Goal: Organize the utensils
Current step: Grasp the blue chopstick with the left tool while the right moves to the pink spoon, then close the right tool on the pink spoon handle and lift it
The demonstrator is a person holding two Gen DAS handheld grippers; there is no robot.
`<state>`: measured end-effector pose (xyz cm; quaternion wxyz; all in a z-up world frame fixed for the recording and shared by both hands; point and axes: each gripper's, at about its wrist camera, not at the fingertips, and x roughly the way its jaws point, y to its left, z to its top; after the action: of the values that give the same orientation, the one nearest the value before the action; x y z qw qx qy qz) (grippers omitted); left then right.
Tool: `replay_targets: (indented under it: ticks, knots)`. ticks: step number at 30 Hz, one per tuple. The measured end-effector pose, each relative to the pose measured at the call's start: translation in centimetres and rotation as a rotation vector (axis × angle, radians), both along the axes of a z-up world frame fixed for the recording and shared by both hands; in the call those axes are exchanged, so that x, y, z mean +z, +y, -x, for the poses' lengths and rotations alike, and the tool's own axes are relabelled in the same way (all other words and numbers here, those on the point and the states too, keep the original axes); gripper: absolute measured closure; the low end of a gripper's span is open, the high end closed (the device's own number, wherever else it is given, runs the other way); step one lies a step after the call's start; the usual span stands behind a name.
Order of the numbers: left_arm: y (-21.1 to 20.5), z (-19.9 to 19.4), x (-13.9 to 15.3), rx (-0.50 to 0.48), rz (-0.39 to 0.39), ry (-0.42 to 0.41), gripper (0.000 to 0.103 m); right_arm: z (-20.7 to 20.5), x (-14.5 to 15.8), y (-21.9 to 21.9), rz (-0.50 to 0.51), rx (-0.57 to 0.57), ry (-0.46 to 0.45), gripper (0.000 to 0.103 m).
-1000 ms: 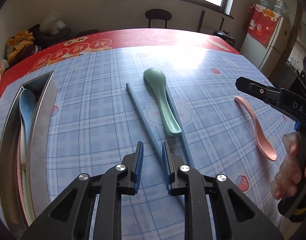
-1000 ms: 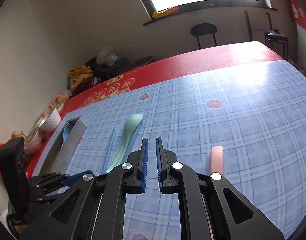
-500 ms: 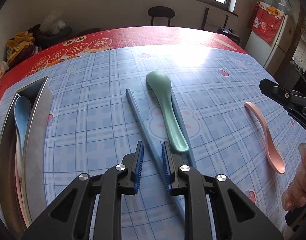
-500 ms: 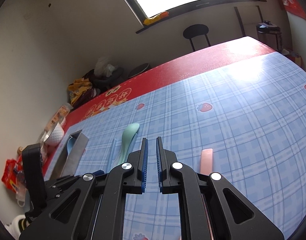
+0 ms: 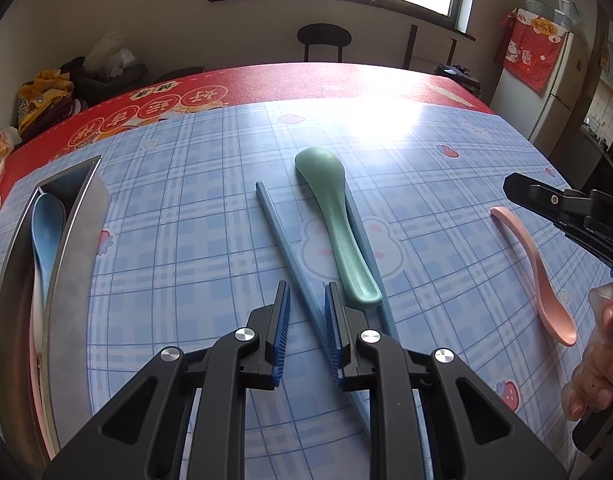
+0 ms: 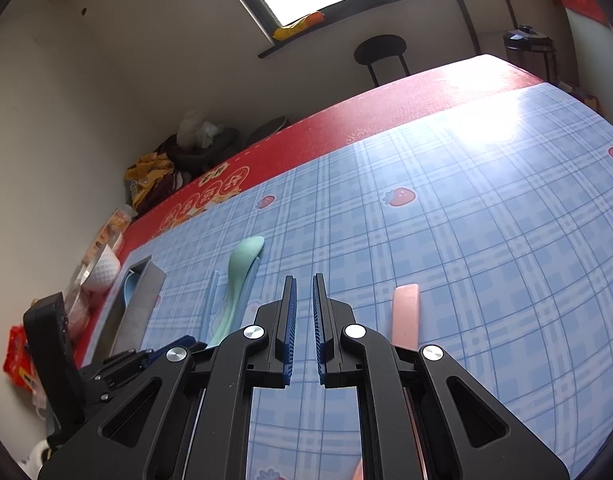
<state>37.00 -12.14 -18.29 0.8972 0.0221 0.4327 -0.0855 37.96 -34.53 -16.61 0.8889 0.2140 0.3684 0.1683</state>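
**Blue pads over blue chopstick: stock on the table, near to far**

Blue-ribbed pads of my left gripper (image 5: 306,312) stand a little apart, astride the near stretch of one blue chopstick (image 5: 284,248). They do not look pressed on it, so I count nothing grasped.

My right gripper (image 6: 304,312) hangs over bare cloth, jaws drawn nearly together, empty.

Item: pink spoon (image 5: 540,276), lying on the right of the table, bowl toward me. In the right wrist view only its handle end shows, just right of that gripper.

Item: second blue chopstick (image 5: 372,276), mostly under the green spoon (image 5: 334,224), which lies across it with its bowl at the far end.

Item: steel tray (image 5: 76,224) at the left edge, well apart from the loose pieces. It already holds a pale blue spoon (image 5: 46,216) and something pink beneath it, too hidden to name.

Item: blue plaid tablecloth (image 5: 186,220), red mat beyond it.

Step in hand, as I judge it: settling the left jaws on the chopstick for a pick. The next move calls for lowering until the pads flank the thin stick, clamping squarely so it does not roll, then carrying it left to the tray. The crossed spoon may shift its partner.
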Motion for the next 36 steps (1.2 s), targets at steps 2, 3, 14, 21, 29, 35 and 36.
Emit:
replay_targets:
  ticks: [2, 3, 14, 21, 29, 35, 36]
  knots:
    - [-0.2, 0.1, 0.0, 0.001, -0.011, -0.003, 0.084, -0.1, -0.3, 0.1, -0.002, 0.000, 0.009, 0.094]
    - [-0.1, 0.1, 0.0, 0.000, -0.009, -0.004, 0.084, -0.2, -0.4, 0.1, -0.004, 0.000, 0.013, 0.094]
    - [2.4, 1.1, 0.6, 0.084, 0.091, -0.049, 0.097, -0.1, -0.7, -0.2, -0.024, -0.005, 0.020, 0.094]
    - [3.0, 1.8, 1.2, 0.080, 0.136, -0.095, 0.097, 0.0, -0.6, -0.9, -0.029, -0.028, 0.015, 0.094]
    - [3.2, 2.1, 1.7, 0.052, 0.168, -0.123, 0.097, -0.3, -0.8, -2.5, -0.025, -0.074, 0.027, 0.094]
    - [3.3, 2.2, 1.8, 0.035, 0.191, -0.124, 0.097, 0.1, -1.1, -3.3, 0.029, -0.089, 0.060, 0.094]
    - [3.3, 2.2, 1.8, 0.032, 0.196, -0.121, 0.097, 0.4, -1.1, -3.6, 0.030, -0.089, 0.063, 0.094]
